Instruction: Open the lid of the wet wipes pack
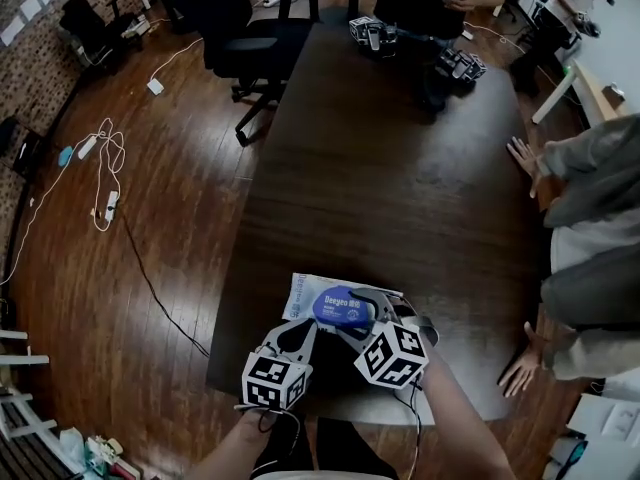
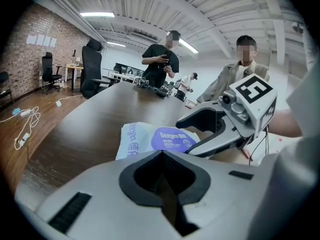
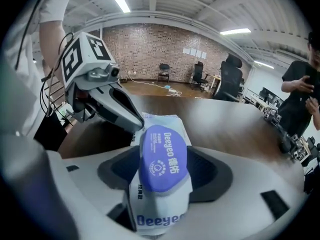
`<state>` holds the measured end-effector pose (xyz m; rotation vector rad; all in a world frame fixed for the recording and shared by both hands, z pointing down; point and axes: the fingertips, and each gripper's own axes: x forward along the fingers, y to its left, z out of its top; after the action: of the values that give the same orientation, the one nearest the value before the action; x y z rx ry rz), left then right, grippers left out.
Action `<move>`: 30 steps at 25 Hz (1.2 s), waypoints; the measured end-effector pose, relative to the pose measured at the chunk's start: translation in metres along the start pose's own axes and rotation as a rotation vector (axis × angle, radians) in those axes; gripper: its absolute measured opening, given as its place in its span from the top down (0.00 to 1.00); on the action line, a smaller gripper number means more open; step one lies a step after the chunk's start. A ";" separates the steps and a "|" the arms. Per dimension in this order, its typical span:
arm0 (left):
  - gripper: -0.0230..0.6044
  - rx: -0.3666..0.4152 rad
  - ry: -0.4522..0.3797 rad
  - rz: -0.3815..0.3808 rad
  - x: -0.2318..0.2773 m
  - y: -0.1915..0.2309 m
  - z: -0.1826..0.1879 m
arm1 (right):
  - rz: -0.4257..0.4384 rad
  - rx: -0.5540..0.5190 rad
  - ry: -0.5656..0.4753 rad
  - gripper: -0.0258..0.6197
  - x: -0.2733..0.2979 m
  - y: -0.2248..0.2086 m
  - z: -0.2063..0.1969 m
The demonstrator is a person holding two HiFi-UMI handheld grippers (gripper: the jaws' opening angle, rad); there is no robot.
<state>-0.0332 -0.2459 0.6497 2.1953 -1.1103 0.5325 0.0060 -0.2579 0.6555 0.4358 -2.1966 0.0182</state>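
Observation:
A white wet wipes pack [image 1: 305, 293] with a round blue lid [image 1: 340, 306] lies flat on the dark table [image 1: 380, 168] near its front edge. My right gripper [image 1: 365, 306] stands over the pack's right side. In the right gripper view the pack [image 3: 160, 204] and lid [image 3: 162, 159] lie between the wide jaws of the right gripper [image 3: 162, 154], with dark gaps at both pads, so it is open. My left gripper [image 1: 303, 330] sits just in front of the pack, its jaws together and empty; the left gripper [image 2: 161, 153] points at the pack [image 2: 132, 139].
A person's hands rest on the table's right edge [image 1: 522, 155] [image 1: 520, 365]. Spare grippers [image 1: 372, 34] [image 1: 460, 65] lie at the far end, where another person stands. An office chair [image 1: 240, 28] and cables [image 1: 105, 168] are on the wooden floor at left.

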 end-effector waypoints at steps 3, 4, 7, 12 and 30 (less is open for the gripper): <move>0.96 -0.003 0.010 0.002 0.002 0.001 -0.002 | 0.008 -0.014 0.017 0.53 0.005 -0.001 -0.002; 0.96 0.000 0.015 0.003 0.002 0.001 -0.002 | 0.007 -0.016 0.022 0.53 0.006 -0.001 -0.002; 0.96 0.002 0.035 0.007 0.002 0.001 -0.003 | 0.005 -0.018 0.038 0.53 0.008 -0.001 -0.003; 0.96 -0.002 0.057 0.008 0.005 0.002 -0.003 | 0.005 -0.040 0.046 0.52 0.011 -0.003 -0.004; 0.96 -0.001 0.084 0.018 0.010 0.002 -0.006 | 0.186 0.157 0.009 0.47 0.013 -0.010 -0.008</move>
<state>-0.0292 -0.2482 0.6608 2.1432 -1.0862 0.6258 0.0081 -0.2701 0.6693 0.3163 -2.2280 0.2945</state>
